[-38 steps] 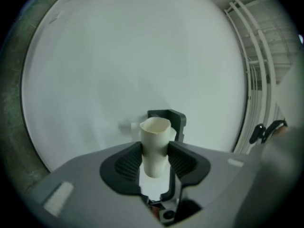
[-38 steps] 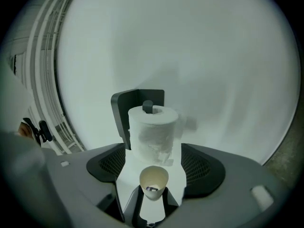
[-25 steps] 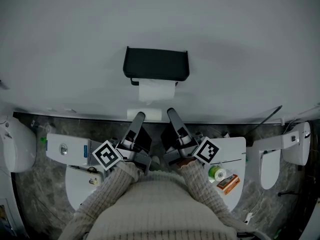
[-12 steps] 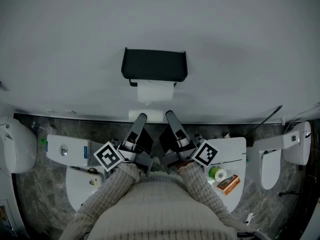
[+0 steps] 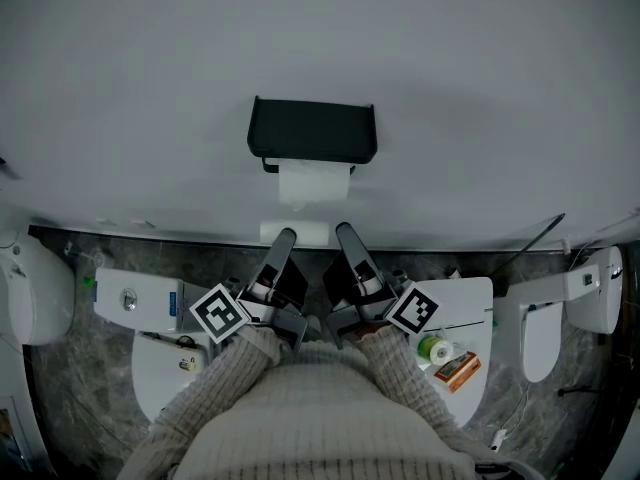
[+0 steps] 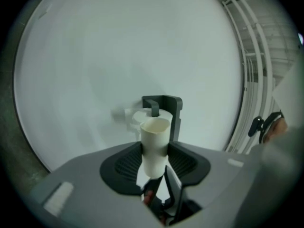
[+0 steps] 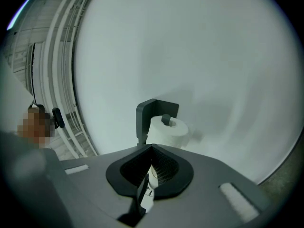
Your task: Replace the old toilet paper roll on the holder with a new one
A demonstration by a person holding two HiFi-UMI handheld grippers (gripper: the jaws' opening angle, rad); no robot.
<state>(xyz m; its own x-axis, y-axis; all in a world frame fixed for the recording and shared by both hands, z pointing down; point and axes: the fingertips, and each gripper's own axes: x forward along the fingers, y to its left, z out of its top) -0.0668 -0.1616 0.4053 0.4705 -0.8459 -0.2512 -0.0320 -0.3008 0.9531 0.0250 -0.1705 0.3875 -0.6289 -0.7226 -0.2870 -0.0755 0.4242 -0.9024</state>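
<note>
The tube (image 6: 155, 132) is being clamped upright between the ribbed pads of the left gripper (image 6: 155, 155), with its open end at twelve o'clock, in line with the holder (image 6: 167, 109). The jaws of the right gripper (image 7: 151, 164) are being pressed together on nothing. Just beyond them, at twelve o'clock, a full-looking roll (image 7: 167, 131) is being carried on the holder's peg.

In the head view both grippers are being pointed at twelve o'clock, side by side. The tube (image 5: 295, 232) is lying crosswise at the left gripper's tip, just below the roll's hanging sheet (image 5: 314, 193). The holder (image 5: 312, 130) is fixed to the wall (image 5: 450, 88).

The swap itself is judged to be largely done, with the bare tube being taken away as the step in hand. The tube should be gripped lightly so the cardboard is not crushed, and drawn back toward six o'clock, clear of the hanging sheet. The right gripper should be held off the roll so that no paper is unwound.
</note>
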